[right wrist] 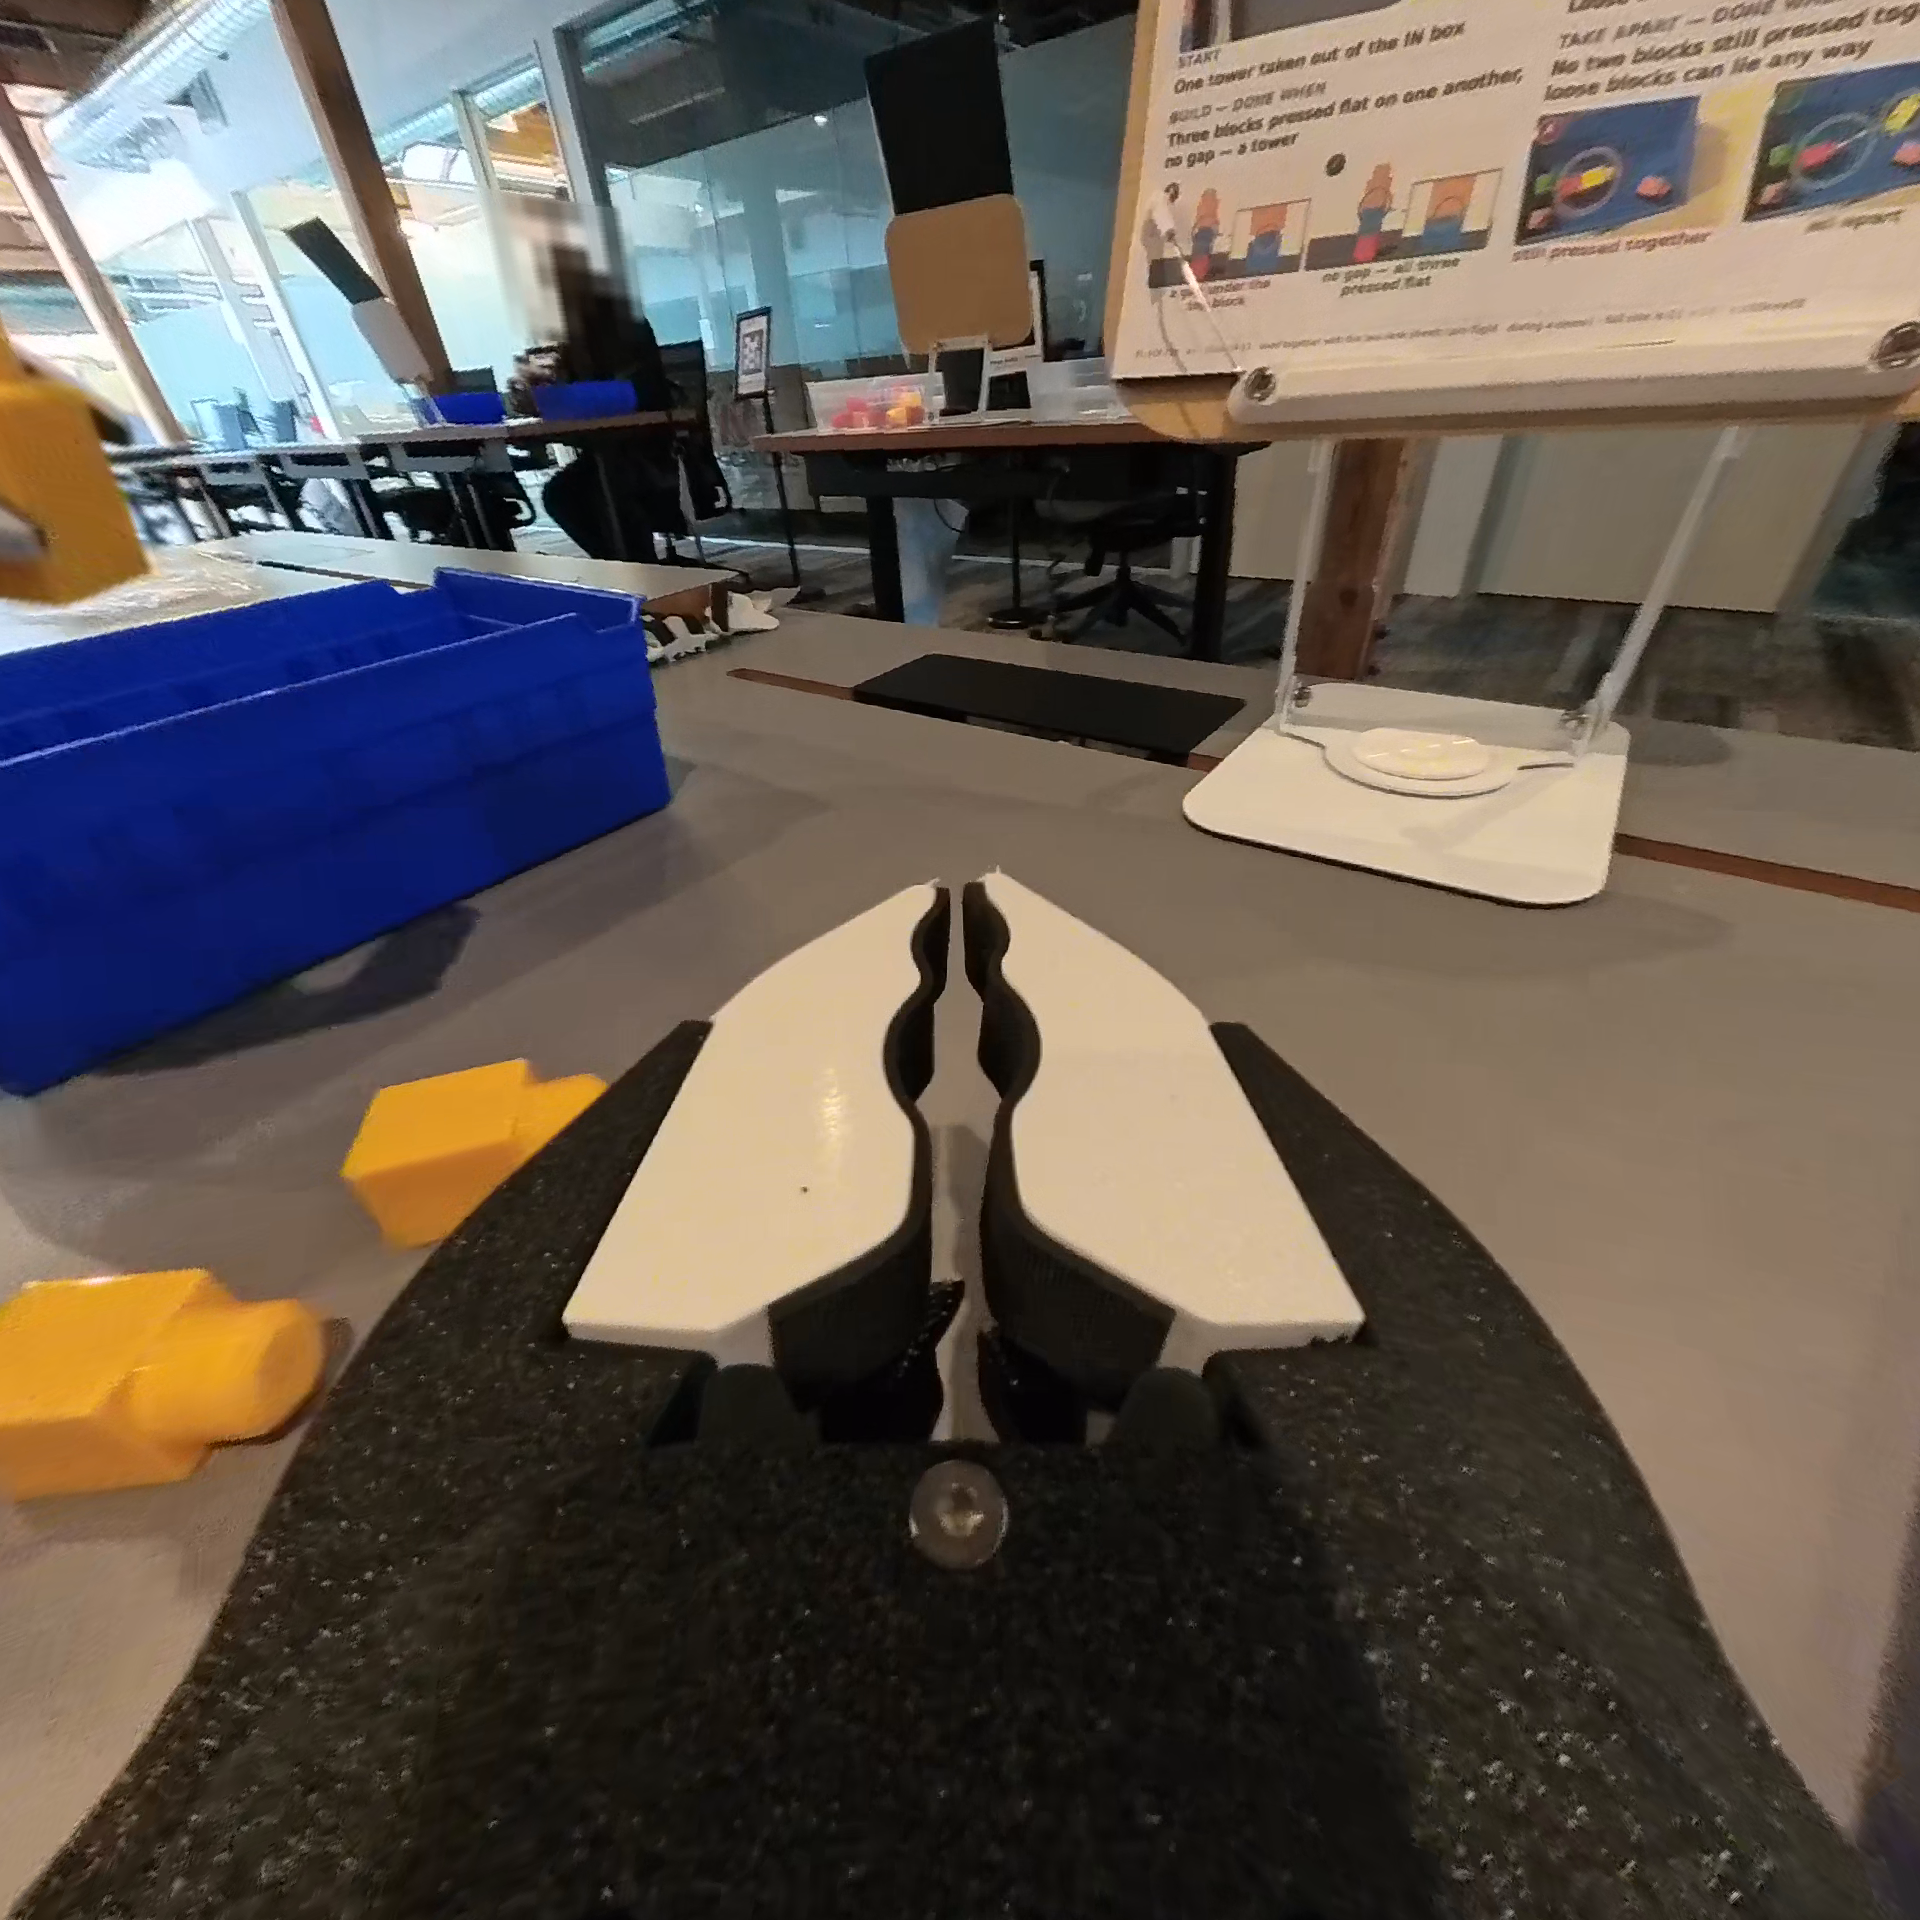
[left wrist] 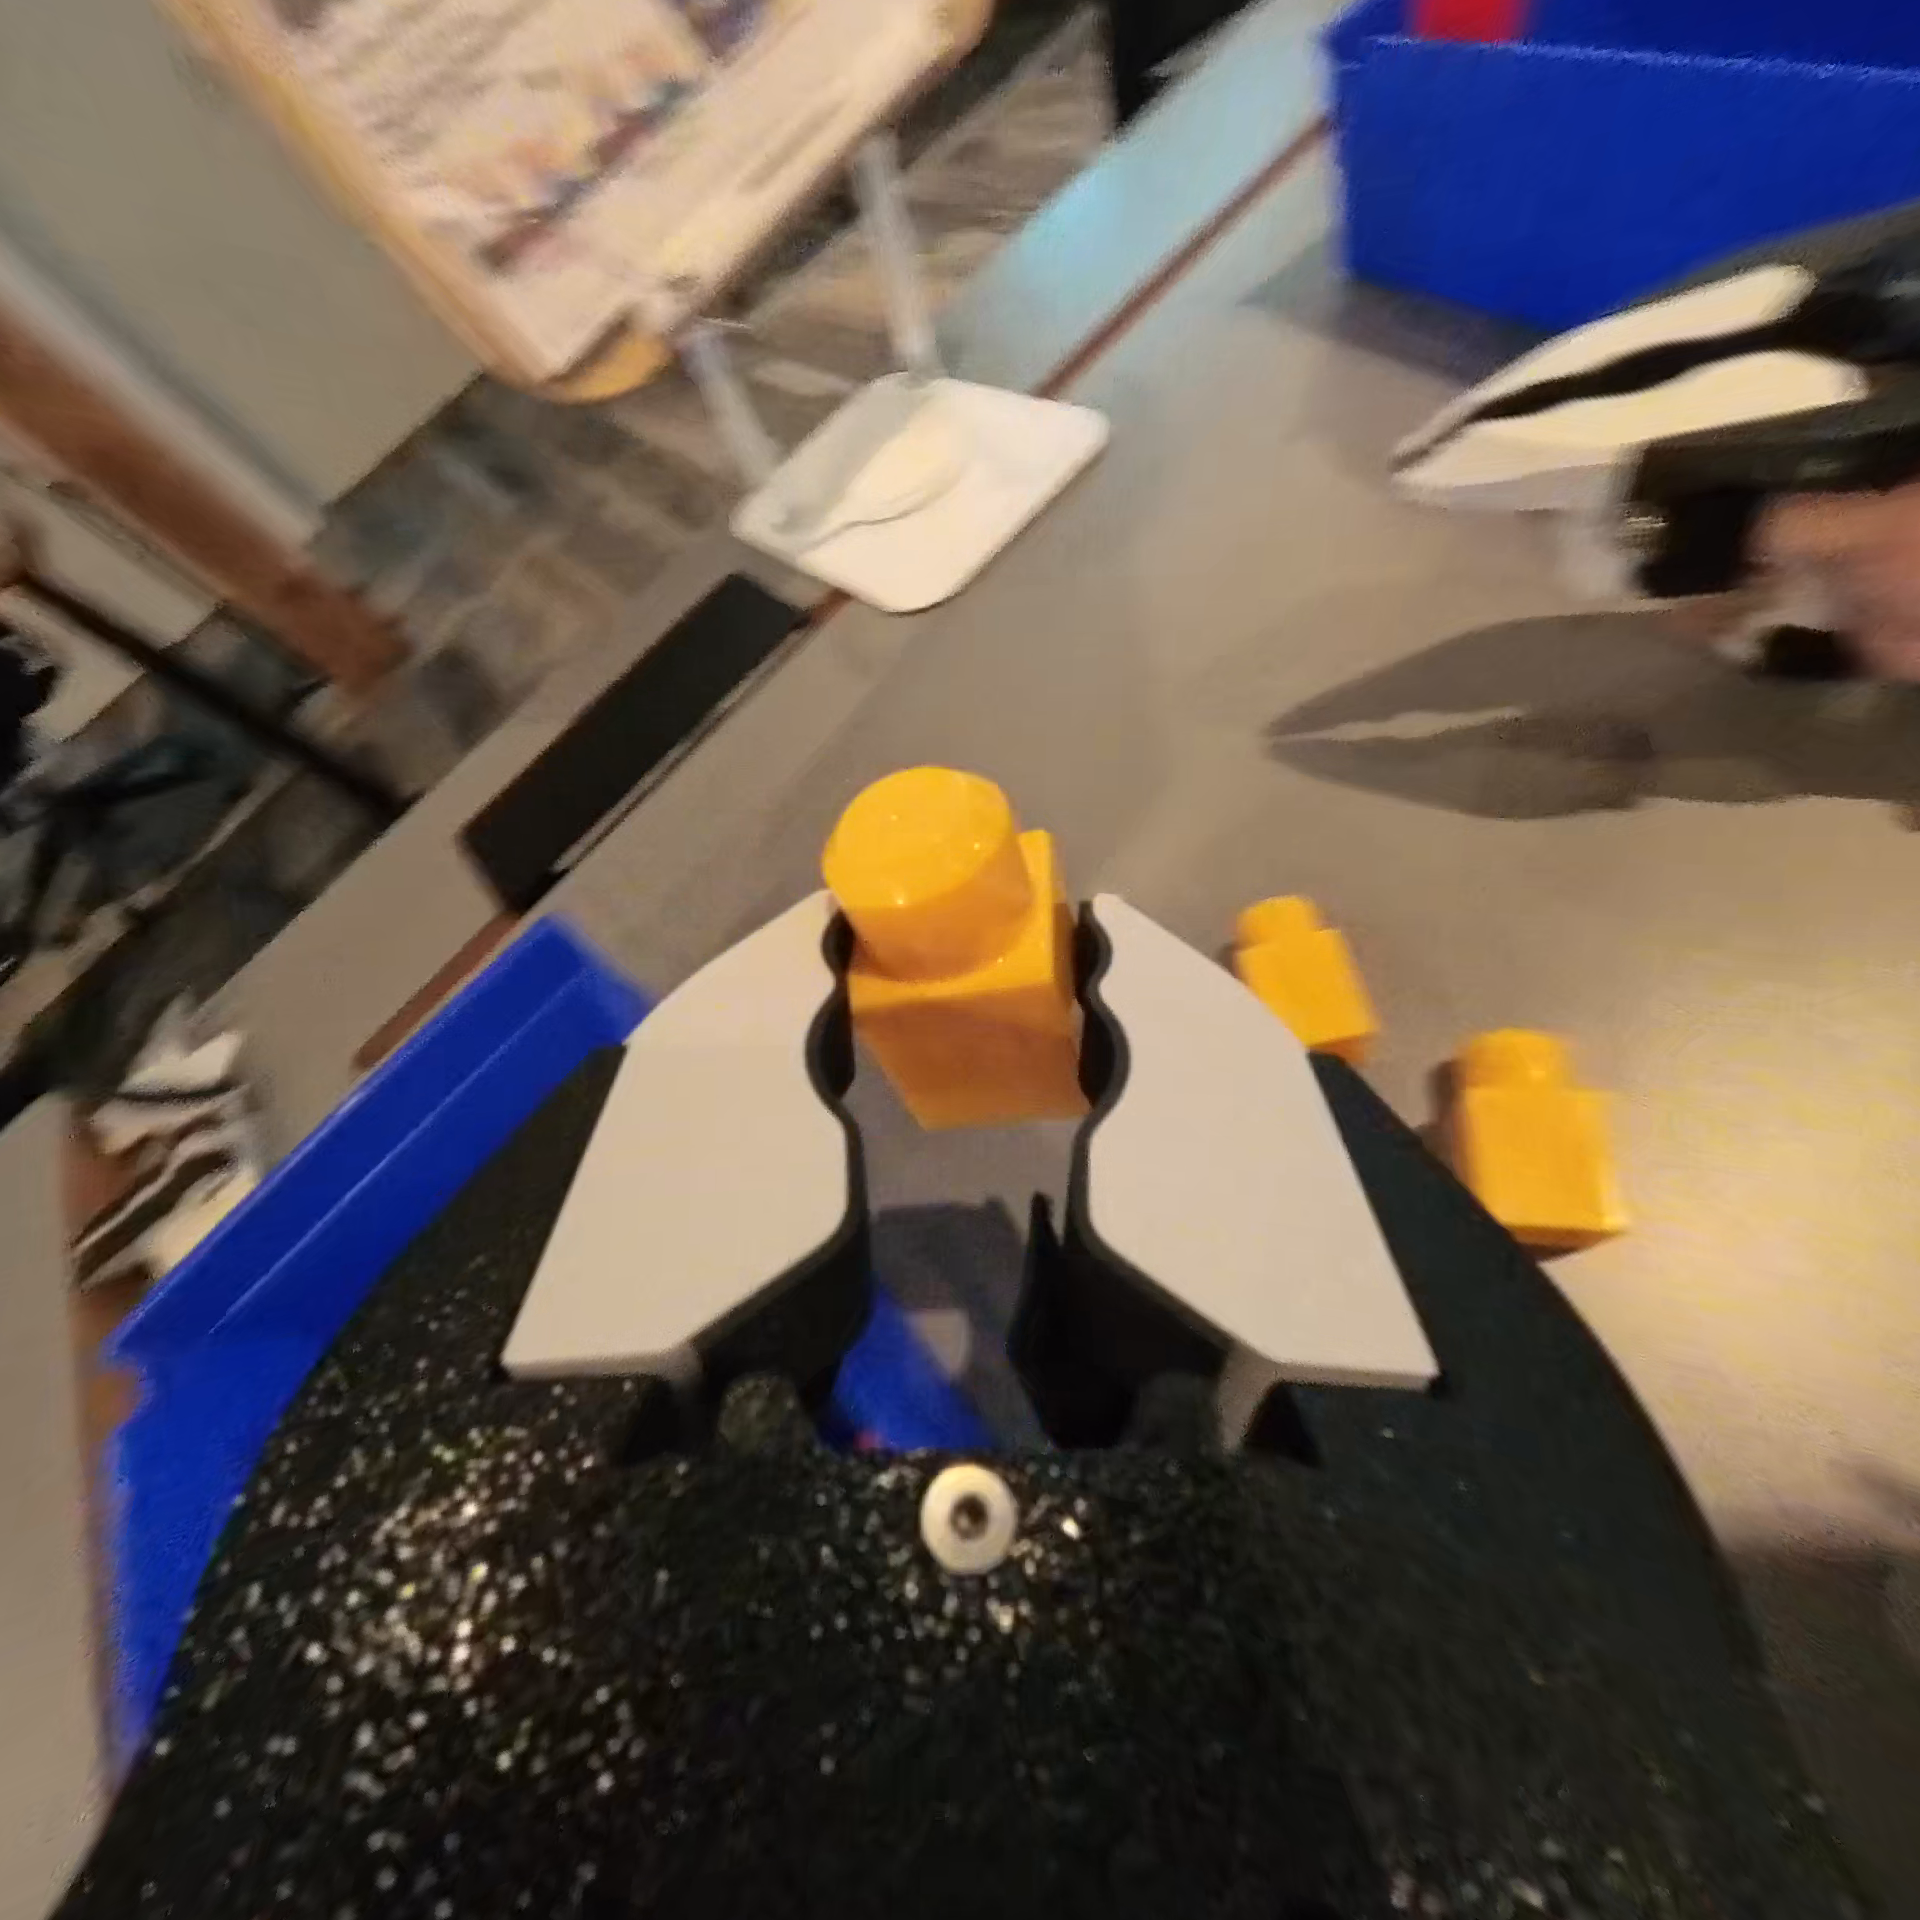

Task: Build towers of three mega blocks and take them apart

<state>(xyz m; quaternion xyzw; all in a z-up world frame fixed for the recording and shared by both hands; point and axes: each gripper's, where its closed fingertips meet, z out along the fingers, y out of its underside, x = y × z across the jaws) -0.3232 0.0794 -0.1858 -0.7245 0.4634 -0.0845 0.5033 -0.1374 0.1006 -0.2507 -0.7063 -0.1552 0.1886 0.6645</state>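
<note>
Left gripper [left wrist: 961, 1023] clamps a glossy yellow plastic mega block [left wrist: 961, 977], round stud up, lifted above the grey matte table [left wrist: 1143, 644]. Only the left wrist view shows that grip; the right wrist view catches just the block's corner [right wrist: 57, 499] at its left edge. Right gripper [right wrist: 956, 896], white smooth fingers [right wrist: 790, 1174] on speckled black body, jaws nearly together, holding nothing. Two loose yellow single-stud blocks [right wrist: 462, 1143] [right wrist: 135, 1371] lie on their sides near a blue plastic bin [right wrist: 312, 748]. White instruction-board stand [right wrist: 1455, 821] behind.

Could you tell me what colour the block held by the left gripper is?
Yellow-orange block; left wrist view shows it best.
</note>
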